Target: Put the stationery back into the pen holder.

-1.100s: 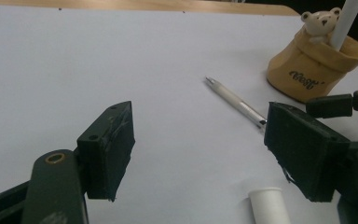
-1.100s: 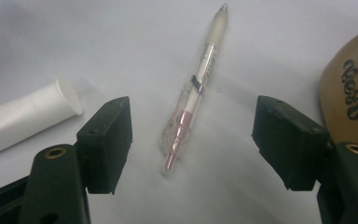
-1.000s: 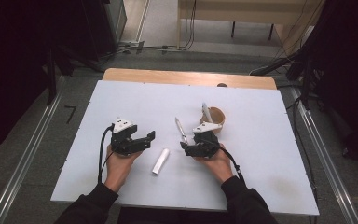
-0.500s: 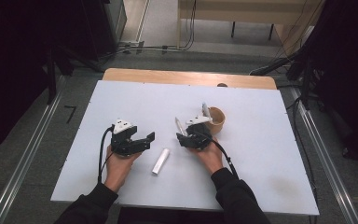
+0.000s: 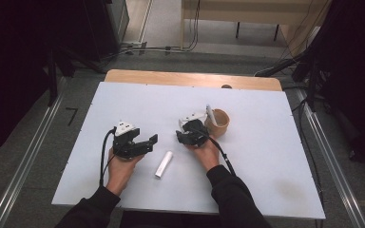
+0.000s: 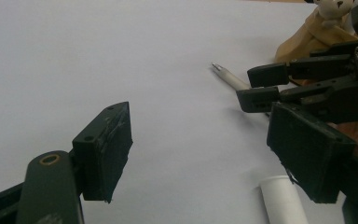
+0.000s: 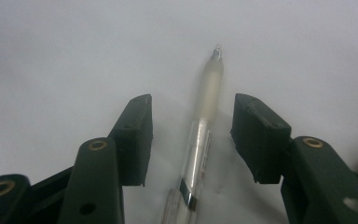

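In the right gripper view the pen (image 7: pixel 199 144) runs off the bottom edge, so its back end is cut off, and its tip is a bit blurry. In the left gripper view the white tube (image 6: pixel 283 200) is cropped at the bottom, the cup (image 6: pixel 310 37) is cut by the top right corner, and the right gripper (image 6: pixel 261 86) covers most of the pen

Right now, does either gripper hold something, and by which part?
Nothing is held. The pen lies between the right gripper's open jaws, untouched; the left gripper is open on nothing.
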`<action>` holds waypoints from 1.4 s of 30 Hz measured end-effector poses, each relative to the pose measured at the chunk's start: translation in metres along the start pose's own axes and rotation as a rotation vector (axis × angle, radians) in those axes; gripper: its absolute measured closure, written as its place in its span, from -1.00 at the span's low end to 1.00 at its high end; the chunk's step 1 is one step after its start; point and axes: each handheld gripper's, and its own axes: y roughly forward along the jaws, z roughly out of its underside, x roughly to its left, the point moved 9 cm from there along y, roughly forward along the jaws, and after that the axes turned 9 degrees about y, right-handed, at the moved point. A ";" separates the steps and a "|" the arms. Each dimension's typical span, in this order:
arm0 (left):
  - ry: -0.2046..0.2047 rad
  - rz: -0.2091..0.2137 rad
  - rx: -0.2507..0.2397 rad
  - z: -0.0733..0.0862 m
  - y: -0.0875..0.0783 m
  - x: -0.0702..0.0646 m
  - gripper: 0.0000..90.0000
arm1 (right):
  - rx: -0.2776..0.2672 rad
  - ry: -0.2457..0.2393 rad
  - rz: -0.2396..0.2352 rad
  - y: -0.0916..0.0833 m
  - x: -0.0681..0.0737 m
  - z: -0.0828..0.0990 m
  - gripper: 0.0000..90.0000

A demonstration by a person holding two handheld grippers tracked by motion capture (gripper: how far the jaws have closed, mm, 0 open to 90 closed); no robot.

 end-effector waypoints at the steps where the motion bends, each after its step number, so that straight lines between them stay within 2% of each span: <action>1: -0.001 0.000 -0.001 0.000 0.000 0.000 -0.51 | 0.000 0.009 0.004 0.001 -0.001 -0.001 0.10; 4: 0.000 0.001 0.000 0.000 0.000 0.000 -0.50 | 0.007 0.024 0.008 0.005 -0.002 -0.003 0.15; 11: -0.003 0.005 -0.002 0.000 0.000 -0.001 -0.50 | 0.001 0.014 0.036 0.010 -0.003 -0.008 0.28; 25: -0.001 0.010 0.003 0.001 0.001 -0.002 -0.49 | -0.032 0.008 0.056 0.014 -0.002 -0.011 0.45; 36: -0.002 0.013 0.005 0.001 0.002 -0.002 -0.48 | -0.035 0.019 0.066 0.015 -0.001 -0.012 0.67; 42: -0.002 0.015 0.006 0.002 0.002 -0.002 -0.47 | -0.031 0.032 0.061 0.015 -0.002 -0.013 0.71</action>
